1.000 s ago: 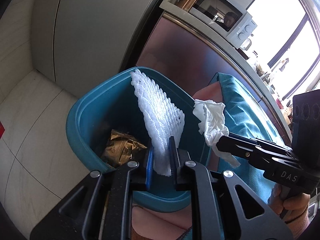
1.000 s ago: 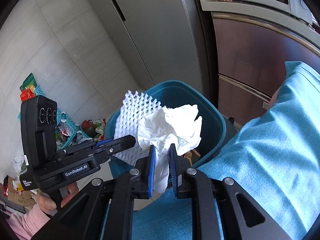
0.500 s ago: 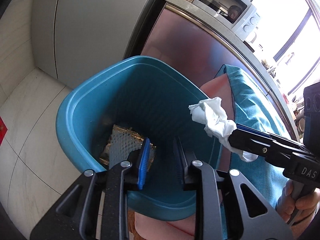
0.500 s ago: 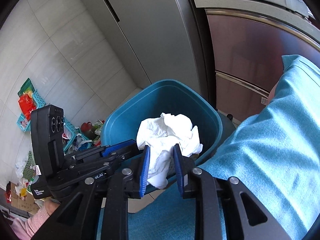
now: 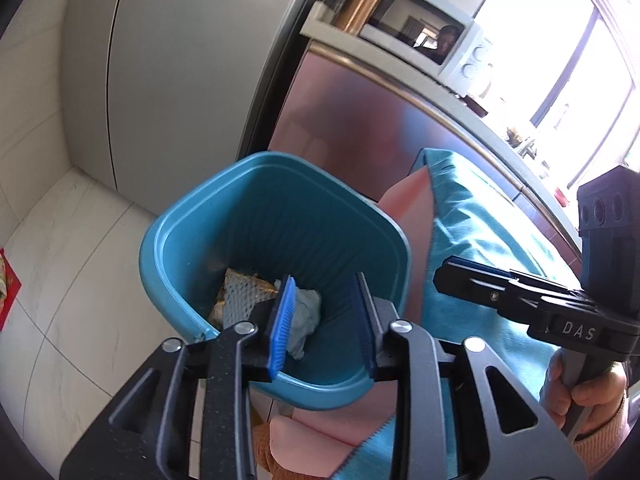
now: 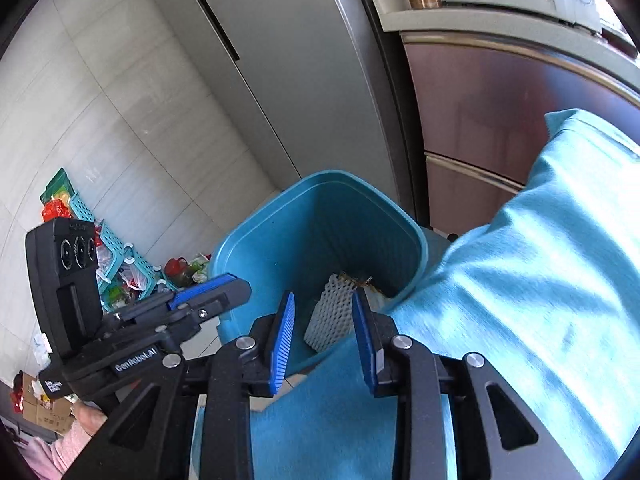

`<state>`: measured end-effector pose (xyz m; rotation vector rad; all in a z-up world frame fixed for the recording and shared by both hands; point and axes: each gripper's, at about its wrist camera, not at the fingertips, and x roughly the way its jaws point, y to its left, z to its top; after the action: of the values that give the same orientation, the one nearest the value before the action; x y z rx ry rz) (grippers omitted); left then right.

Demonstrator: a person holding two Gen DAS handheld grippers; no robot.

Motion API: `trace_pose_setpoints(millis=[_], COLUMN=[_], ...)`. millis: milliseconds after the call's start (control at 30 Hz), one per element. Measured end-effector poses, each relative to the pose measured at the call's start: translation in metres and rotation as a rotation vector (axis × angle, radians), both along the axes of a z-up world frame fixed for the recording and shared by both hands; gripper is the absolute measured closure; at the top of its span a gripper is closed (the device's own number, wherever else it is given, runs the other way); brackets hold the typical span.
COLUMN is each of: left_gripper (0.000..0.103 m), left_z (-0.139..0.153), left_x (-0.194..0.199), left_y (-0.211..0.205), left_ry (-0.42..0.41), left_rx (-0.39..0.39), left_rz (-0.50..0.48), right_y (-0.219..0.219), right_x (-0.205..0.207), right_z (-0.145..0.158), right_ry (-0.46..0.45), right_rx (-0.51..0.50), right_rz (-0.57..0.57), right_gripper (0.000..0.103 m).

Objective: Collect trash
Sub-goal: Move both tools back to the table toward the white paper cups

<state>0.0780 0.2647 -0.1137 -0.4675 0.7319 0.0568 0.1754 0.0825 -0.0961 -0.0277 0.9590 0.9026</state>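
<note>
Below both grippers' parted fingers (image 5: 280, 322) — foam net (image 6: 330, 314) inside bin (image 5: 168, 248).

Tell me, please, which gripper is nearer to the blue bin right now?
Left. The left gripper hangs open right over the blue bin's near rim, fingers framing the trash inside. The right gripper is also open but sits back over the teal cloth beside it.

We see daylight pouring from the blown-out window (image 5: 592, 52) at upper right, glaring off the pale tiled floor (image 5: 60, 240). The blue plastic bin's (image 5: 276, 224) inside lies shaded. Fisheye bending curves the edges; corners go black.
</note>
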Motion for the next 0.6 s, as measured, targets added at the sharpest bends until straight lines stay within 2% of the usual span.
trace_pose_setpoints(millis=[233,600], left_gripper=[0.061,0.059], left_z=[0.029,0.060], left_x=[-0.013,-0.013], left_y=[-0.031,-0.134], left_ry=[-0.079,-0.170], left_rx=[0.035,0.057], left_rz=[-0.085,-0.372], right_y=[-0.048,-0.165], right_x=[-0.031,-0.076], right_z=[0.020,0.047], right_ry=[-0.097,-0.206], right_rx=[0.047,0.101], right_rz=[-0.023,-0.202], right_gripper=[0.071,0.069])
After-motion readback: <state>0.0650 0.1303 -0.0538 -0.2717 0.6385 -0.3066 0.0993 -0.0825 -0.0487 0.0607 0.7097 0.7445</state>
